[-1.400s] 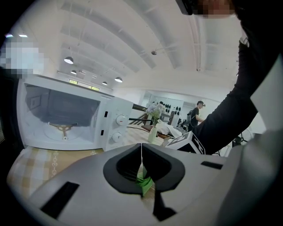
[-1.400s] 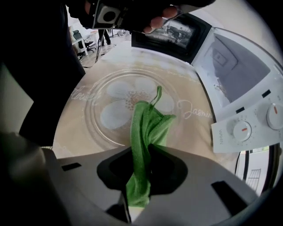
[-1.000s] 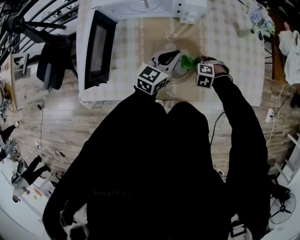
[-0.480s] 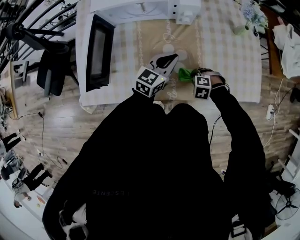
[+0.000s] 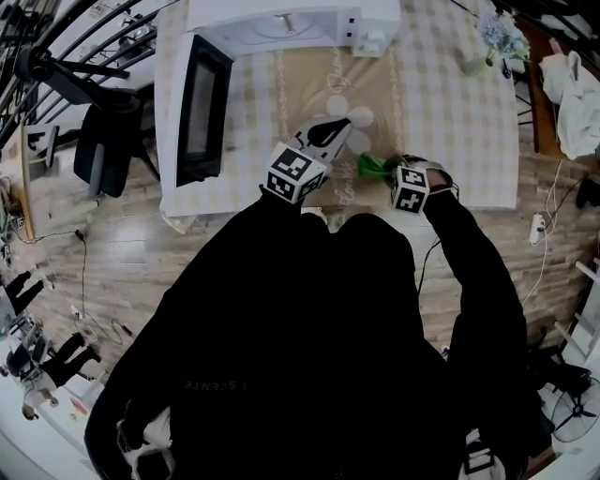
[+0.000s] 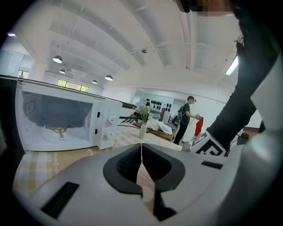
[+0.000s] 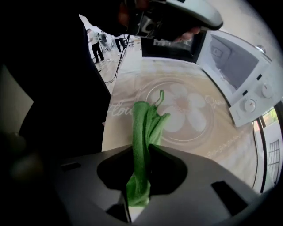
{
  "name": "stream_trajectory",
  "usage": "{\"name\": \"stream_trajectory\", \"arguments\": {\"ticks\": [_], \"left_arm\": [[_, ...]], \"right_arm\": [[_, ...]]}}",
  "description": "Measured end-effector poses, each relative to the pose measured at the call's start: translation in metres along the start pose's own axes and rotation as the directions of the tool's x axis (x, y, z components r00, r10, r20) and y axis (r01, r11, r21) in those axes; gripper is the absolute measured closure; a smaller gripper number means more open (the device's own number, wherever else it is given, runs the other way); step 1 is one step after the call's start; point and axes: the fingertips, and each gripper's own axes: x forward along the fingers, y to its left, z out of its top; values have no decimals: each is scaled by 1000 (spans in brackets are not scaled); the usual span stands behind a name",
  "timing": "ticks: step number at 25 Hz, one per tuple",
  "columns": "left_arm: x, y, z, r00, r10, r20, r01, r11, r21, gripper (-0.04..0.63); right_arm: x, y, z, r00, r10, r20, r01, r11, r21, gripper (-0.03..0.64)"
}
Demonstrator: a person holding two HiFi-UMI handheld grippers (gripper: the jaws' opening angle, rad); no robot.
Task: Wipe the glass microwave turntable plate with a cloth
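Observation:
A green cloth (image 7: pixel 148 119) hangs forward from my right gripper (image 7: pixel 140 154), which is shut on it. In the head view that right gripper (image 5: pixel 386 171) holds the green cloth (image 5: pixel 372 167) over the near part of the beige runner. Beyond the cloth a clear round rim circles a flower print; it looks like the glass plate (image 7: pixel 207 148) lying flat. My left gripper (image 5: pixel 339 125) hovers over that flower. Its jaws meet with nothing seen between them, left gripper (image 6: pixel 141 152). It is high and apart from the cloth, left gripper (image 7: pixel 190 13).
A white microwave (image 5: pixel 281 19) stands at the table's far side, its door (image 5: pixel 202 94) swung open to the left, cavity bare inside the microwave (image 6: pixel 57 119). A vase of flowers (image 5: pixel 487 47) sits far right. A person stands in the background (image 6: pixel 188 119).
Both grippers have drawn back toward the table's near edge. The right one carried the green cloth with it, still gripped. The left one moved less.

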Motion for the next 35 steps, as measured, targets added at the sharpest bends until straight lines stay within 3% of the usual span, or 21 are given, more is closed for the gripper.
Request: {"name": "stream_trajectory", "arguments": {"ticks": [4, 7, 11, 15, 19, 23, 29, 35], "left_arm": [[-11, 3, 5, 1000, 13, 8, -13, 1000, 13, 574], [-21, 7, 16, 999, 33, 30, -33, 999, 19, 574], [-31, 11, 37, 997, 49, 64, -52, 998, 38, 574], [-42, 10, 63, 992, 63, 109, -70, 996, 62, 574], [-52, 8, 93, 982, 70, 173, -81, 995, 59, 574], [-63, -1, 115, 977, 58, 205, -77, 993, 85, 574], [-75, -23, 153, 964, 25, 264, -69, 985, 159, 574], [-82, -38, 188, 953, 16, 302, -72, 982, 175, 574]], "right_arm": [[-35, -22, 19, 986, -91, 143, 72, 988, 133, 537], [-69, -40, 38, 939, -186, 289, 109, 959, 262, 538], [-121, -66, 64, 823, -323, 466, 90, 886, 455, 538], [-180, -88, 85, 652, -447, 612, 4, 809, 587, 538], [-234, -99, 101, 519, -503, 691, -30, 797, 603, 537], [-276, -100, 114, 412, -516, 751, -44, 812, 582, 537], [-320, -103, 125, 312, -544, 779, 10, 822, 570, 537], [-352, -107, 134, 244, -560, 792, 42, 822, 568, 537]]}}
